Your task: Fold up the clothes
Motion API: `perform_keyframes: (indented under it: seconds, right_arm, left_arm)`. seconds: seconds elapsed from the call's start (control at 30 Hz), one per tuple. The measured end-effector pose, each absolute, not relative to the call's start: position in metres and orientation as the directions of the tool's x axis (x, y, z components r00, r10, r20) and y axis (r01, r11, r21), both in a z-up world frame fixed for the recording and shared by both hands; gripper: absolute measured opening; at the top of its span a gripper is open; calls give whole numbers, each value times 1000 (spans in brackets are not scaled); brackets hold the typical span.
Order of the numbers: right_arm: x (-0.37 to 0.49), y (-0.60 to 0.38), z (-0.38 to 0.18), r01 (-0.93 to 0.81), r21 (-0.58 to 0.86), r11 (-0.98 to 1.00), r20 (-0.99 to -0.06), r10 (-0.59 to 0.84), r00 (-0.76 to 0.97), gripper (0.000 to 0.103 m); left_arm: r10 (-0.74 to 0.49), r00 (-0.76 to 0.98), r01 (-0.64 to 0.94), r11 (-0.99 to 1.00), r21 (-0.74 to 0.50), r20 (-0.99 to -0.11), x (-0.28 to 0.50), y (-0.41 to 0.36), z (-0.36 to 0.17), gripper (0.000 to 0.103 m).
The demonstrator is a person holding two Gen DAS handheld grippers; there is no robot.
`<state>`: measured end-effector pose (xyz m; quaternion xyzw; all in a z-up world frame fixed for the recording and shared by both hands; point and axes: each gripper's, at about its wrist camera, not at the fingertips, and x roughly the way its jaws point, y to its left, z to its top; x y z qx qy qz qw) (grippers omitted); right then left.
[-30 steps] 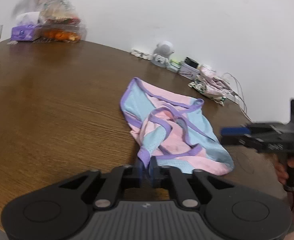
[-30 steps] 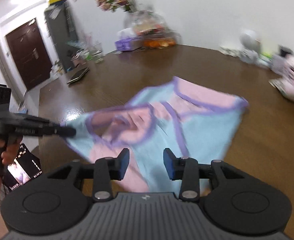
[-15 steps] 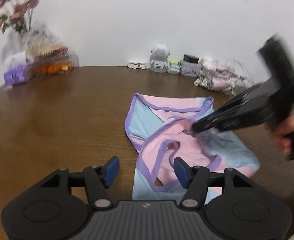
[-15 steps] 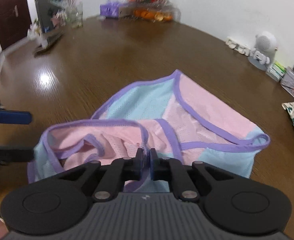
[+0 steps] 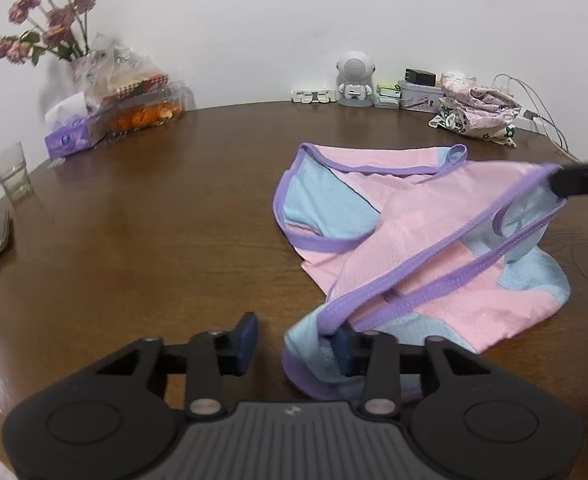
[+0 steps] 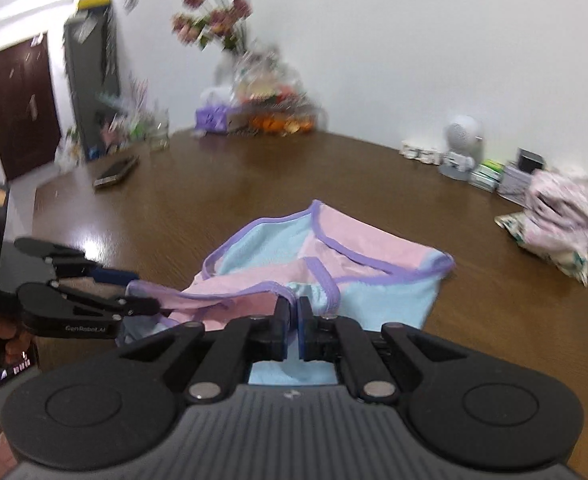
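Observation:
A pink and light-blue garment with purple trim (image 5: 405, 240) lies crumpled on the brown wooden table (image 5: 154, 220). My left gripper (image 5: 295, 344) is open at the garment's near corner, its right finger under a purple-edged fold. My right gripper (image 6: 294, 320) is shut on the garment's purple-trimmed edge (image 6: 270, 292) and holds it lifted. In the left wrist view the right gripper's tip (image 5: 577, 182) holds a stretched strap at the right. In the right wrist view the left gripper (image 6: 130, 292) shows open at the left, at the garment.
A folded floral garment pile (image 5: 477, 108), a small white robot figure (image 5: 353, 80) and small boxes stand along the wall. A tissue box (image 5: 70, 136), wrapped snacks, flowers and a glass (image 5: 12, 176) stand at far left. A phone (image 6: 116, 170) lies on the table.
My left gripper went from shut on a corner to open, then moved in at the near corner. My right gripper shut on the garment's edge and pulled it to the right, stretching the strap.

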<state>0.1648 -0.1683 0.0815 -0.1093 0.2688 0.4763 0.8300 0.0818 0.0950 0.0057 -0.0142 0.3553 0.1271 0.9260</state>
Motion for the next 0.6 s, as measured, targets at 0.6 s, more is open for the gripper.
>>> perform_keyframes:
  seconds: [0.6]
  right_arm:
    - [121, -228, 14, -738, 178, 650, -533, 695, 483, 8]
  left_arm:
    - [218, 795, -189, 976, 110, -566, 16, 29, 12, 7]
